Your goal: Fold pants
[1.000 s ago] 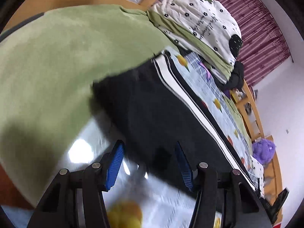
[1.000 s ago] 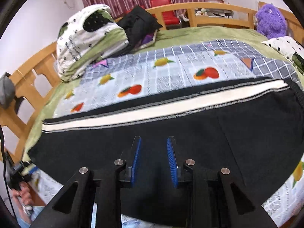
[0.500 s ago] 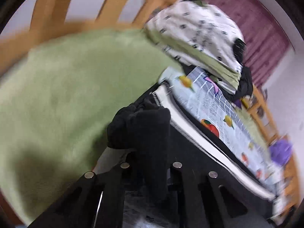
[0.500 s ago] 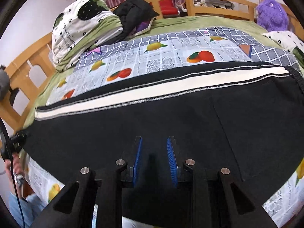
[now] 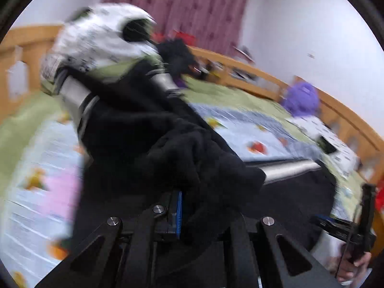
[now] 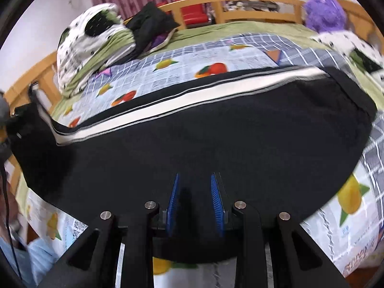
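Observation:
The black pants with a white side stripe lie lengthwise across the fruit-print sheet. My left gripper is shut on the bunched leg end of the pants and holds it lifted above the bed; the view is blurred. That lifted end shows at the far left of the right wrist view. My right gripper hovers over the middle of the pants near the front edge, its blue pads a narrow gap apart, with nothing between them.
A rolled white and green quilt and dark clothes lie at the bed's far left. A purple plush toy sits at the far right. A wooden rail runs round the bed. A red chair stands behind.
My left gripper closed on the leg end of the pants, lifted it off the bed and swung it toward the right. My right gripper stayed put over the pants.

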### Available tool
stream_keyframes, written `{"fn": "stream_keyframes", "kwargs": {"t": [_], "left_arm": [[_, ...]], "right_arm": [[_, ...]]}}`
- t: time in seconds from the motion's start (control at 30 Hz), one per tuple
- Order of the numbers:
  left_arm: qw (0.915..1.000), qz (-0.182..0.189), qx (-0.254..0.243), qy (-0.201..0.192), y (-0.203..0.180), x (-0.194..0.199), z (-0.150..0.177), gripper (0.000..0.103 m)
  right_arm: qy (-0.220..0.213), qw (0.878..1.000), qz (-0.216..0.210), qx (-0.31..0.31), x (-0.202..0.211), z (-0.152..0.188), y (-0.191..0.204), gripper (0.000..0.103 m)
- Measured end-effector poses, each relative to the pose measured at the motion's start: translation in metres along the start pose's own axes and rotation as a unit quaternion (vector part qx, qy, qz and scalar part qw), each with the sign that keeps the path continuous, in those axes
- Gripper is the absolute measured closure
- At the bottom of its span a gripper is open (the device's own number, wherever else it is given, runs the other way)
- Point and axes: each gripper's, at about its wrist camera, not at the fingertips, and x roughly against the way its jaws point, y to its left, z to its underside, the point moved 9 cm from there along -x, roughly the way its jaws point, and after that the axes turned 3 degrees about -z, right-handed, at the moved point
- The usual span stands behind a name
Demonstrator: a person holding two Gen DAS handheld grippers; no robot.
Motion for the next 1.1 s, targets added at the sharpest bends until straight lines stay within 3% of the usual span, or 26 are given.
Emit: {"fn": "stream_keyframes", "kwargs": {"t": [0.1,0.2,0.3,0.37,0.43,0.53,0.77,0.9,1.03,1.1], "left_arm": [[0.9961,0.065,0.014,0.057,-0.048,-0.027,0.035,0.092],[0.992,0.066,-0.002,0.107,-0.071,-0.051,0.068,0.091],[0.9902,0.05,-0.026,0.128,-0.071,-0.056,0.087,0.088],[0.9877,0.072,-0.023,0.137,-0.065,-0.046,0.091,0.08],[0.9859,0.09,-0.014,0.141,-0.063,-0.036,0.089,0.058],[0.9883,0.089,-0.009,0.124,-0.044,-0.011,0.091,0.041],[0.9956,0.021,0.044,0.081,0.048,0.023,0.085,0.039],[0.9933,-0.024,0.079,0.08,0.103,0.029,0.08,0.039],[0.9899,-0.033,0.104,0.091,0.133,0.025,0.084,0.039],[0.9878,-0.031,0.111,0.105,0.139,0.015,0.092,0.039]], "right_arm": [[-0.015,1.0,0.0,-0.018,0.012,0.0,-0.014,0.075],[-0.023,0.999,-0.006,-0.033,0.02,0.0,-0.024,0.075],[-0.014,0.999,-0.024,-0.046,0.019,0.002,-0.024,0.074],[-0.007,0.998,-0.034,-0.044,0.016,0.003,-0.019,0.073],[-0.001,0.998,-0.048,-0.04,0.012,0.004,-0.009,0.069],[0.007,0.996,-0.078,-0.031,0.003,0.003,0.016,0.066],[0.023,0.987,-0.152,-0.034,-0.033,-0.02,0.084,0.048],[0.054,0.989,-0.132,-0.044,-0.076,-0.033,0.103,0.044],[0.118,0.986,-0.107,-0.052,-0.128,-0.032,0.108,0.043],[0.1,0.99,-0.096,-0.026,-0.133,-0.041,0.114,0.053]]}}
